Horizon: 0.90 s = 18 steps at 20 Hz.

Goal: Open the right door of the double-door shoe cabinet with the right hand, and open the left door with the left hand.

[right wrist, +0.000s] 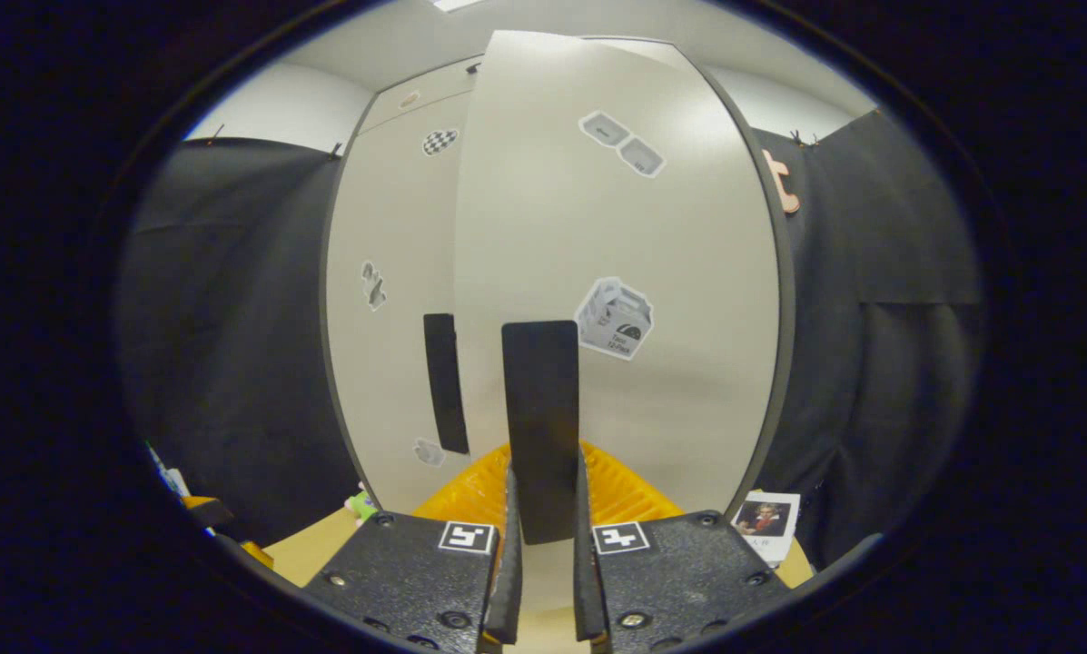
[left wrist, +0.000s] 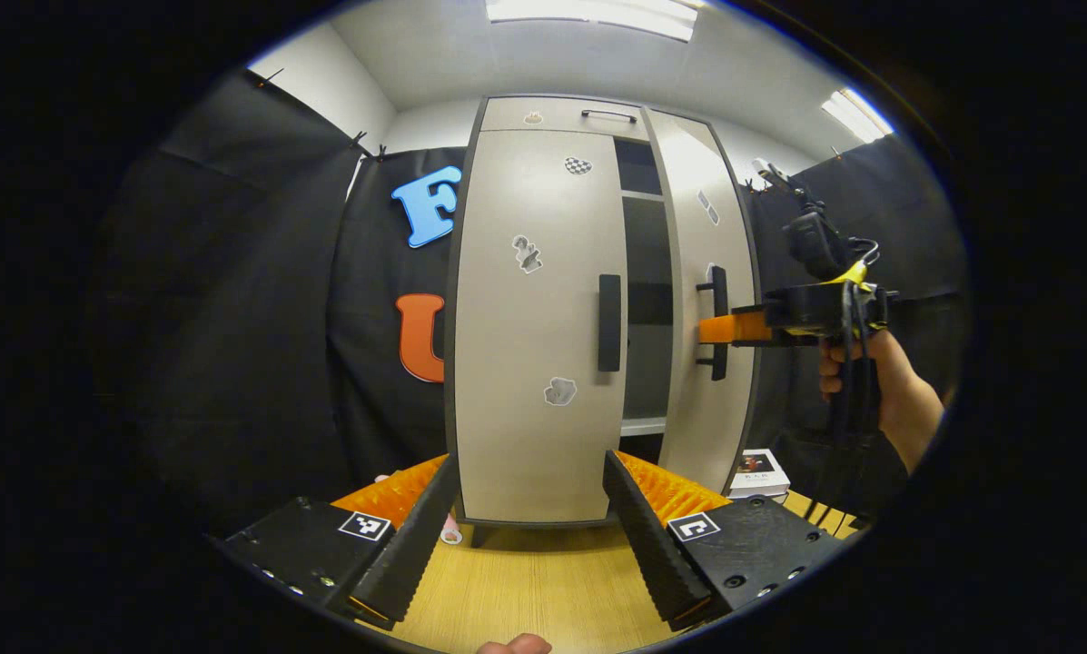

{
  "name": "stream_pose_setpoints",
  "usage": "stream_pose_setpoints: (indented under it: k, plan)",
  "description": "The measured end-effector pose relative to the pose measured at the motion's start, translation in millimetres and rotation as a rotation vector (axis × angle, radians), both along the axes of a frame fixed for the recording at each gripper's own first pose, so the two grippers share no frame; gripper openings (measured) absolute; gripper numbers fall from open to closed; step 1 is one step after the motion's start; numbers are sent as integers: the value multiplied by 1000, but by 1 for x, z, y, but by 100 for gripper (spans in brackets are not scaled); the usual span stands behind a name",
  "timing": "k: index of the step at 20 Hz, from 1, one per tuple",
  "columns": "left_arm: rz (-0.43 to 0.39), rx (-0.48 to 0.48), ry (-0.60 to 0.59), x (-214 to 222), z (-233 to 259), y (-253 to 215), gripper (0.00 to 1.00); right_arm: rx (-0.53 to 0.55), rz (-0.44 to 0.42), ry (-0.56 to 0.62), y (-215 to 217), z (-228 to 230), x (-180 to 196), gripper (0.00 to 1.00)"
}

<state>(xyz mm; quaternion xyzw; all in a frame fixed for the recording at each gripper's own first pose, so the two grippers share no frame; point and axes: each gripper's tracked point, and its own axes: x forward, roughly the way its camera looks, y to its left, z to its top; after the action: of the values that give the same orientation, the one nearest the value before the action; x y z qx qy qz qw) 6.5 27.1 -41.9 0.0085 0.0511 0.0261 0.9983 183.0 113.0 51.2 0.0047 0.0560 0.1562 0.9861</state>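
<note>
We see the shoe cabinet (left wrist: 543, 318) standing on the wooden desk (left wrist: 534, 581), its right door (left wrist: 706, 300) swung partly open and its left door (left wrist: 534, 318) seemingly closed. Our right tongs (right wrist: 543, 536) clamp the right door's black handle (right wrist: 540, 427). Our left tongs (left wrist: 534, 536) hang wide apart, short of the left handle (left wrist: 608, 322)
</note>
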Motion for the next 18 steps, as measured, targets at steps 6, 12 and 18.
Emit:
stream_pose_setpoints:
  k: [6, 12, 18]
  plan:
    - [43, 8, -16, 2, 0, -12, 95, -41, 35, -12, -53, 0, -44, 26]
    - [32, 0, -25, 9, 0, -45, 95, -79, -3, -38, -110, -1, -64, 26]
    - [-26, -1, -22, 19, -4, -87, 95, -105, -115, -57, -178, 0, -62, 18]
